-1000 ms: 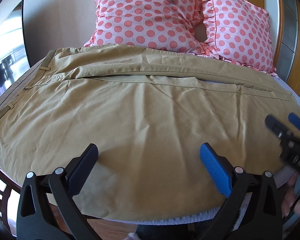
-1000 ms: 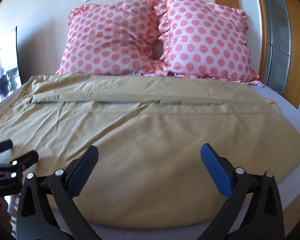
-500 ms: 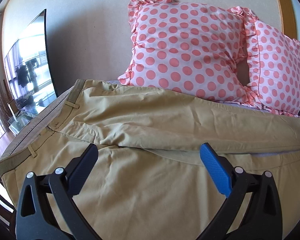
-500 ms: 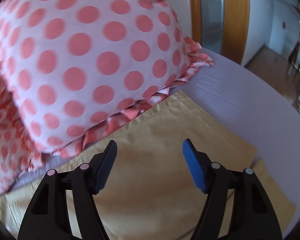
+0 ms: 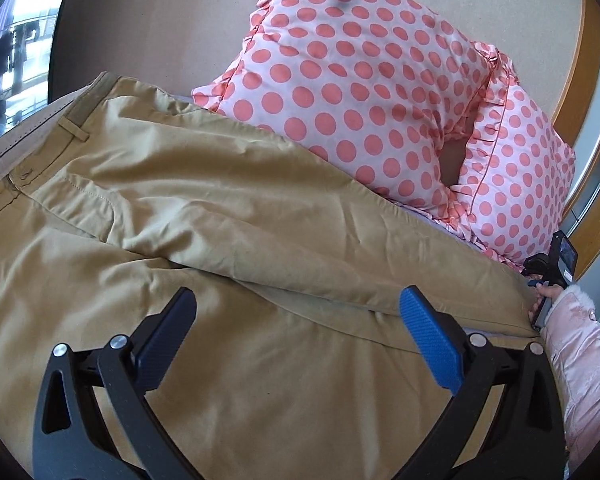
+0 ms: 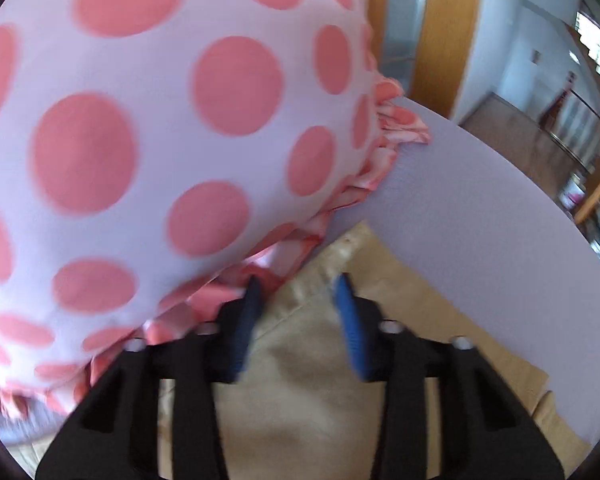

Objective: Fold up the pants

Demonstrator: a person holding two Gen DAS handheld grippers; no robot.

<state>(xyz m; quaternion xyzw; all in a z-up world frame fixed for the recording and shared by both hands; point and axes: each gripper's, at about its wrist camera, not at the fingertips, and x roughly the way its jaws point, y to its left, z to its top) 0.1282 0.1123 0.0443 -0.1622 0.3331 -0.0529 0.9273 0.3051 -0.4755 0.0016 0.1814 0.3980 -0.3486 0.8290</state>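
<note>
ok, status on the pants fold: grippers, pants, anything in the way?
Left gripper open above the pants. Right gripper part-closed at far leg cuff, grip unconfirmed. Polka-dot pillow crowds the right gripper.

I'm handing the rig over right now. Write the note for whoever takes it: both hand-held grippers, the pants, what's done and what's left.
Left hand-held gripper: open, hovering over the pants near the crotch, holding nothing.
Right hand-held gripper: jaws narrowed around the far leg's hem corner, beside the polka-dot pillow; the view is blurred, so a firm grip is unconfirmed.
Pants: spread across the bed, waistband on the left.
Done: nothing folded yet.
Left: secure the hem, then make every fold.
</note>
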